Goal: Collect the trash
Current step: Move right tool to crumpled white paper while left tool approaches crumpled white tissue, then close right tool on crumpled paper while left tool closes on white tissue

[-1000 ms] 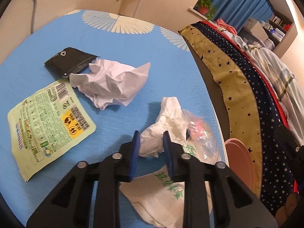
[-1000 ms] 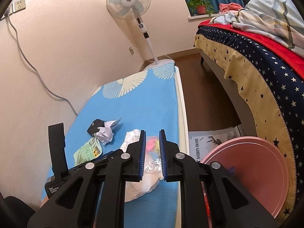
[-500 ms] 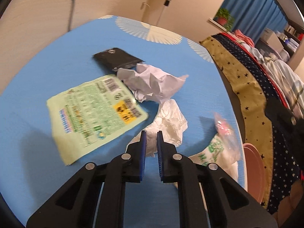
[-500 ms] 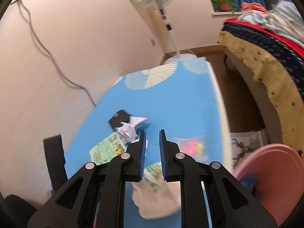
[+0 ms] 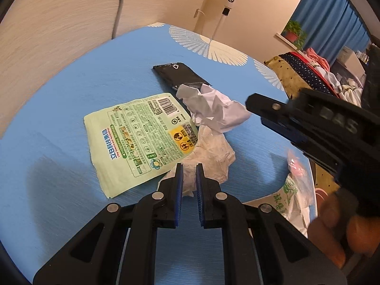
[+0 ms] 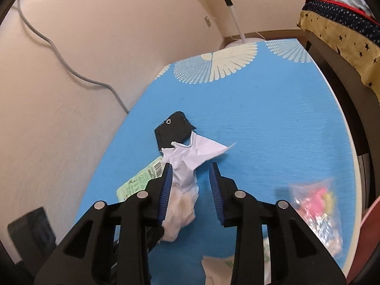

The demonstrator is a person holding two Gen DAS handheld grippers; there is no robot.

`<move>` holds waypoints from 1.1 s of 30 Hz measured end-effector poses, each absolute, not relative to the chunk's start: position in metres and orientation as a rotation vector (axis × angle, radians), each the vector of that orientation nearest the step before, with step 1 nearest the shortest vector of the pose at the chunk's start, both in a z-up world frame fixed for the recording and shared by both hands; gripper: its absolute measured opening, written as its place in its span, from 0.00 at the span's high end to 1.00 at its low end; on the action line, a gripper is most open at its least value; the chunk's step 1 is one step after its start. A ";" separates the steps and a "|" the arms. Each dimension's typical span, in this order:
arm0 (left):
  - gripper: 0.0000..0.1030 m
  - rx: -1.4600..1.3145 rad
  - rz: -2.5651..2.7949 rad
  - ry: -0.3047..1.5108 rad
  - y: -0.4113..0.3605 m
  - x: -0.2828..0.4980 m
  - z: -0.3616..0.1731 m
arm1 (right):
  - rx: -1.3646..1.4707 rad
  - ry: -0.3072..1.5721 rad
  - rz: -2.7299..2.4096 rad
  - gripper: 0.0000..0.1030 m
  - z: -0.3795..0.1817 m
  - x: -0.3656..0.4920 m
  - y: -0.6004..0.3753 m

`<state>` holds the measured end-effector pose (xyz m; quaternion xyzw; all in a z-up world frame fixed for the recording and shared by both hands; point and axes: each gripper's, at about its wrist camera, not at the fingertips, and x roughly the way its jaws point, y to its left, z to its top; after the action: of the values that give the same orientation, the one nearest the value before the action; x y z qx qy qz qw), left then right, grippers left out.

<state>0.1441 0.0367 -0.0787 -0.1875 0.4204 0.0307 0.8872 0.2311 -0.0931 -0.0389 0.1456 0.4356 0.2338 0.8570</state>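
Observation:
Trash lies on a blue table [image 5: 71, 99]: a crumpled white tissue [image 5: 211, 153], a crumpled paper ball [image 5: 213, 109], a green printed packet [image 5: 140, 137], a black wrapper [image 5: 180, 74], a clear bag with pink bits [image 6: 318, 204]. My left gripper [image 5: 188, 173] is shut on the near end of the tissue. My right gripper [image 6: 190, 178] is open above the paper ball [image 6: 190, 159] and tissue [image 6: 180, 211], and shows from the side in the left wrist view [image 5: 273, 116].
A white plastic bag with green print [image 5: 292, 197] lies at the table's near right edge. A pink bin [image 5: 320, 197] stands below that edge. A bed with a starred cover [image 6: 337, 26] is to the right. A fan pole [image 6: 232, 9] stands behind the table.
My left gripper closed on the tissue and dragged it left towards the packet. My right gripper moved in over the table and opened above the paper ball.

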 end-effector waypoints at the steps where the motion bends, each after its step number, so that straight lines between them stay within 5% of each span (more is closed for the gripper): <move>1: 0.90 -0.392 0.065 0.873 0.037 0.143 -0.078 | 0.312 0.921 0.494 0.72 -0.040 0.233 -0.093; 3: 0.90 -0.394 0.067 0.871 0.038 0.142 -0.078 | 0.306 0.919 0.494 0.93 -0.039 0.233 -0.093; 5: 0.90 -0.395 0.068 0.868 0.038 0.141 -0.077 | 0.295 0.901 0.500 1.00 -0.033 0.230 -0.094; 15: 0.95 -0.389 0.062 0.842 0.037 0.126 -0.065 | 0.259 0.841 0.499 0.99 0.001 0.206 -0.107; 23: 0.95 -0.406 0.082 0.838 0.043 0.111 -0.069 | 0.291 0.920 0.477 0.70 -0.024 0.210 -0.104; 31: 0.95 -0.424 0.141 0.806 0.060 0.105 -0.062 | 0.316 0.965 0.502 0.70 -0.045 0.229 -0.084; 33: 0.95 -0.424 0.152 0.802 0.064 0.105 -0.061 | 0.318 0.963 0.515 0.81 -0.046 0.232 -0.080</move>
<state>0.1046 0.0637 -0.0611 -0.2046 0.3869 0.0732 0.8961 0.2319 -0.0804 -0.0456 0.1505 0.4559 0.2440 0.8426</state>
